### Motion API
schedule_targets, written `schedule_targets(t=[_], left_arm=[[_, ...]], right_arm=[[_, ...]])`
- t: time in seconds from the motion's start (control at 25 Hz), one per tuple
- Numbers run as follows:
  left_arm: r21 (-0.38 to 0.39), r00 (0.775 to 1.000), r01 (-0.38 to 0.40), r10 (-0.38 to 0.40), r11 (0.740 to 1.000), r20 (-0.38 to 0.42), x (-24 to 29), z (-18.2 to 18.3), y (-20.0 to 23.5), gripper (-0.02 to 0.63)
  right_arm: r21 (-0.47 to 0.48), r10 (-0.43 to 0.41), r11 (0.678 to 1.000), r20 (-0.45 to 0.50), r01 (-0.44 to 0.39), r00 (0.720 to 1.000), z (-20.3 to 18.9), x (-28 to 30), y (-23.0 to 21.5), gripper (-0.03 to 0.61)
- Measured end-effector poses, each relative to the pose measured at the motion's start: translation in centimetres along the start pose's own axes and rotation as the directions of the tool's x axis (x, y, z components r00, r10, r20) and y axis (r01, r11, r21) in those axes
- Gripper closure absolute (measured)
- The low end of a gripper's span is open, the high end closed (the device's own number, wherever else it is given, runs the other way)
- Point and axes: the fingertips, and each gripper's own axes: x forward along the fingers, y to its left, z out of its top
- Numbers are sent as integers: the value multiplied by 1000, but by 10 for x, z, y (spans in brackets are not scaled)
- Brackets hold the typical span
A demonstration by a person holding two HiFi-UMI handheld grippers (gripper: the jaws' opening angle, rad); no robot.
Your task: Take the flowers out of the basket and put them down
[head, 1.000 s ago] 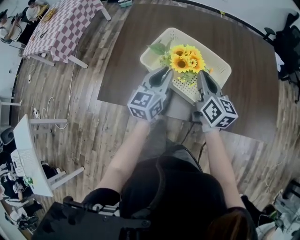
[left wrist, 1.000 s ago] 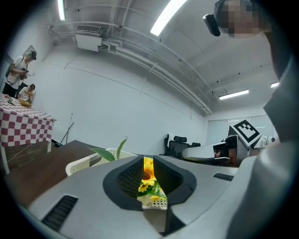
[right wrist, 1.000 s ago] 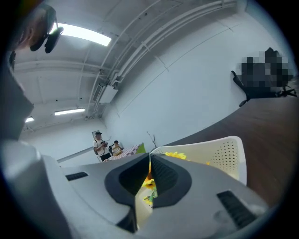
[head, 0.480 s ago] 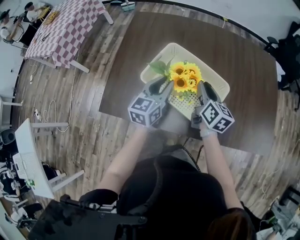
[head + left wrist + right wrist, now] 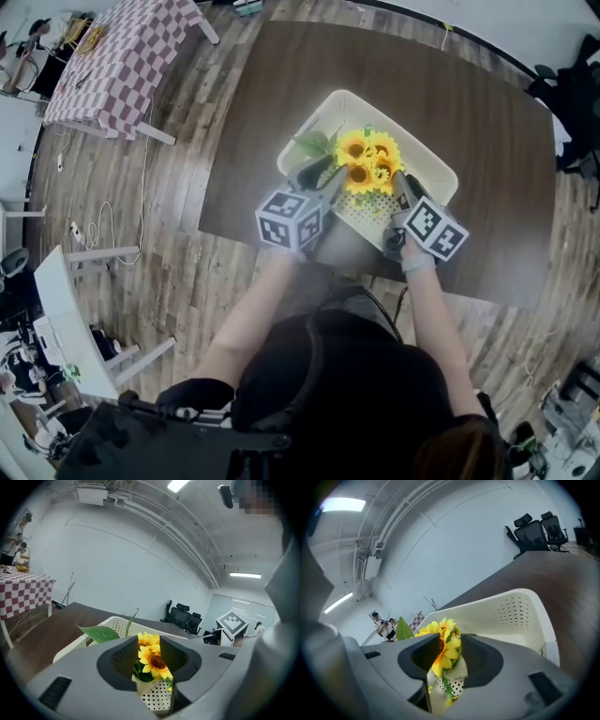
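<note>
A: Where are the flowers at this moment?

B: Inside the white basket on the dark table. They're bunched toward the basket's near side, and a green leaf sticks out to the left.

A: And the two tools?

B: The left gripper and right gripper flank the bunch at the near rim. Both pairs of jaws have just been opening and now stand apart, released. The flowers show in each gap, but no pad presses on them.
</note>
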Motion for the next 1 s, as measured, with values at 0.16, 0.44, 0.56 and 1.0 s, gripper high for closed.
schedule_targets(t=[0.16, 0.44, 0.56, 1.0], left_arm=[[-11, 999, 17, -17, 1000, -37, 5, -1, 1, 460], [-2, 991, 53, -53, 999, -119, 13, -8, 0, 459], [15, 988, 62, -60, 998, -142, 17, -10, 1, 459], [20, 969, 104, -97, 994, -226, 28, -19, -7, 439]], right_arm=[[55, 25, 998, -58, -22, 998, -11, 6, 1, 430], [153, 101, 984, -89, -86, 991, -18, 11, 5, 443], [164, 120, 981, -94, -104, 988, -19, 14, 8, 493], [261, 117, 958, 18, -118, 993, 1, 21, 2, 574]])
